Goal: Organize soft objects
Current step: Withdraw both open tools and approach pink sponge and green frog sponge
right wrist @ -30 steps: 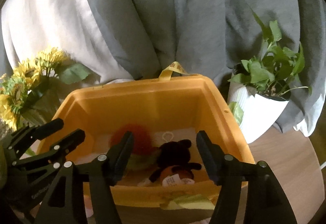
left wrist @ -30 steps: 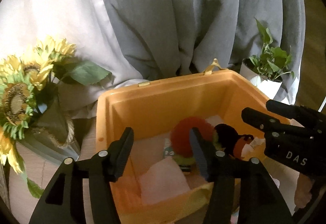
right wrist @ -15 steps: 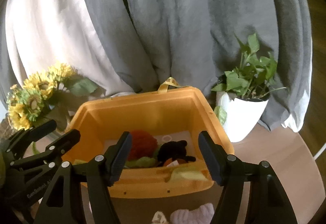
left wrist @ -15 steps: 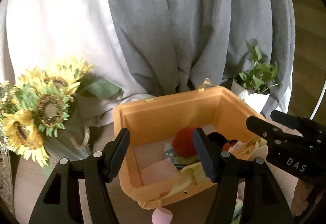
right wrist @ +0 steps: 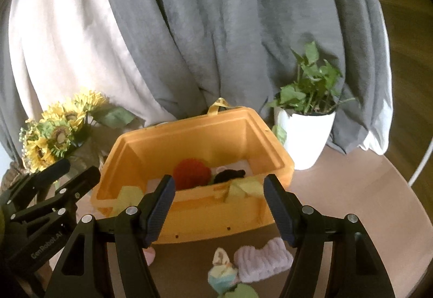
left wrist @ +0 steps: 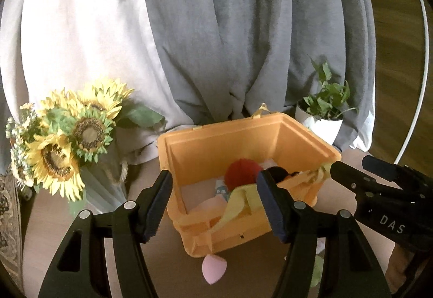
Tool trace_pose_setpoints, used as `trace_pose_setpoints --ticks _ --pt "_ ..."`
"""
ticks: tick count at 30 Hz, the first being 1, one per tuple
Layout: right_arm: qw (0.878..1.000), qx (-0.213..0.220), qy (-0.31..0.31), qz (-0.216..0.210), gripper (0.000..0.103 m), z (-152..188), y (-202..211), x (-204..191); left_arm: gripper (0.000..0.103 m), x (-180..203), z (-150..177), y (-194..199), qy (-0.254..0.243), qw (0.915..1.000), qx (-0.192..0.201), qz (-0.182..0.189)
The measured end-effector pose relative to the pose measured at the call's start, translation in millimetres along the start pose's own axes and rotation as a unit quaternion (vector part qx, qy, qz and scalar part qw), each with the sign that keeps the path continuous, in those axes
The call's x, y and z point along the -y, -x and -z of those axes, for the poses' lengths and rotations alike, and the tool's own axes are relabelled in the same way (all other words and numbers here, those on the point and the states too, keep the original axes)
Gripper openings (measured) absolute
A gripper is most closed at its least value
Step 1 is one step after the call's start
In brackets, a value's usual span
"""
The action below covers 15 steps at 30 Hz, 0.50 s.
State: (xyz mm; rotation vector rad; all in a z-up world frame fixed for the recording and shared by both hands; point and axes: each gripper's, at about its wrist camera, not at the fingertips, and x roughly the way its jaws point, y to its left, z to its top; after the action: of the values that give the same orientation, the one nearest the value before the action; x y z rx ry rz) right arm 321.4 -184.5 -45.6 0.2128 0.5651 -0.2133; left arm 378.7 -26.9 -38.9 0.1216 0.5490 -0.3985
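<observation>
Both hand-held grippers, left (left wrist: pixel 213 203) and right (right wrist: pixel 216 206), had drawn back from the orange bin (right wrist: pixel 273 160), their jaws just opening a little and standing wide with nothing between them. A drop seemed finished, so the next move called for reaching down to the near surface (right wrist: pixel 351 189). There lay a fuzzy lilac headband (right wrist: pixel 263 260), a pastel sock (right wrist: pixel 222 269) and a pink sponge (left wrist: pixel 212 269), while the red plush (right wrist: pixel 190 172) and black plush (right wrist: pixel 230 176) sat in the bin.

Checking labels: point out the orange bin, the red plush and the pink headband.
orange bin (right wrist: pixel 216 216), right wrist view, front wall
red plush (right wrist: pixel 190 174), right wrist view, top
pink headband (right wrist: pixel 261 260), right wrist view, middle
</observation>
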Motion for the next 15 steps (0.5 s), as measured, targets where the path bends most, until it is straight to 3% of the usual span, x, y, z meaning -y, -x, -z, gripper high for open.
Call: trace_pose_setpoints --ticks 15 --pt "0.999 -0.009 -0.012 0.036 0.069 47.7 28.9 3.0 0.066 7.0 35.1 22.8 -0.016 0.9997 -0.016 0.003"
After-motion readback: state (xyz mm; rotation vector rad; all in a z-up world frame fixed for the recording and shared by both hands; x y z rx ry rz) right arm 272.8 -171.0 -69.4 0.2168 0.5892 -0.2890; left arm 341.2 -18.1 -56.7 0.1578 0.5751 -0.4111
